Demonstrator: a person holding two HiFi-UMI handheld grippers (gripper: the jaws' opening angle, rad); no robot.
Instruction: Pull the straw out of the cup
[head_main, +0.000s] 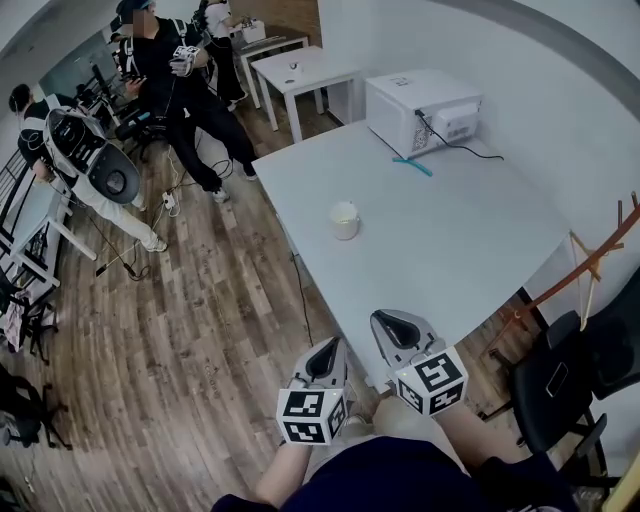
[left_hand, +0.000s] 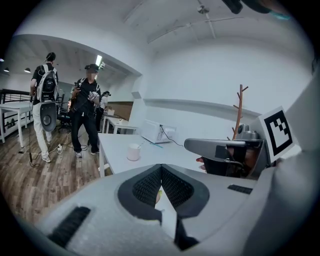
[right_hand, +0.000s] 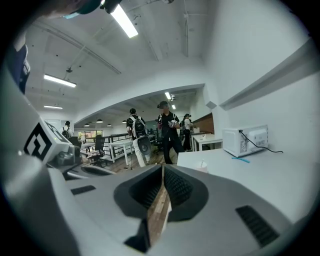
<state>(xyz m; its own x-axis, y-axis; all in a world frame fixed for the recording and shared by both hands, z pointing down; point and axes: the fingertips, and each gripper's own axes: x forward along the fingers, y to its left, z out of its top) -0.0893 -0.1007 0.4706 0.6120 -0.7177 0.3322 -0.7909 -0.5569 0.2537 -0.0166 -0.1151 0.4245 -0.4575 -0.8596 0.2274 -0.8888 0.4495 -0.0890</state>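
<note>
Head view: the white tabletop (head_main: 480, 230) fills the middle of the frame, with a microwave (head_main: 420, 108) at its upper edge. My left claw (head_main: 328, 348) and right claw (head_main: 388, 322) sit at lower centre, both pressed together on nothing. The cup (head_main: 344, 220) stands alone above them, well apart. What I take for the straw (right_hand: 202, 161) shows only as a thin stub in the right gripper view. If I arrive with the claws together, I'd likely shove the light cup over. If I pull the straw with the cup unsteadied, the cup may lift too.

No legible txt, labels or nos. anywhere.
</note>
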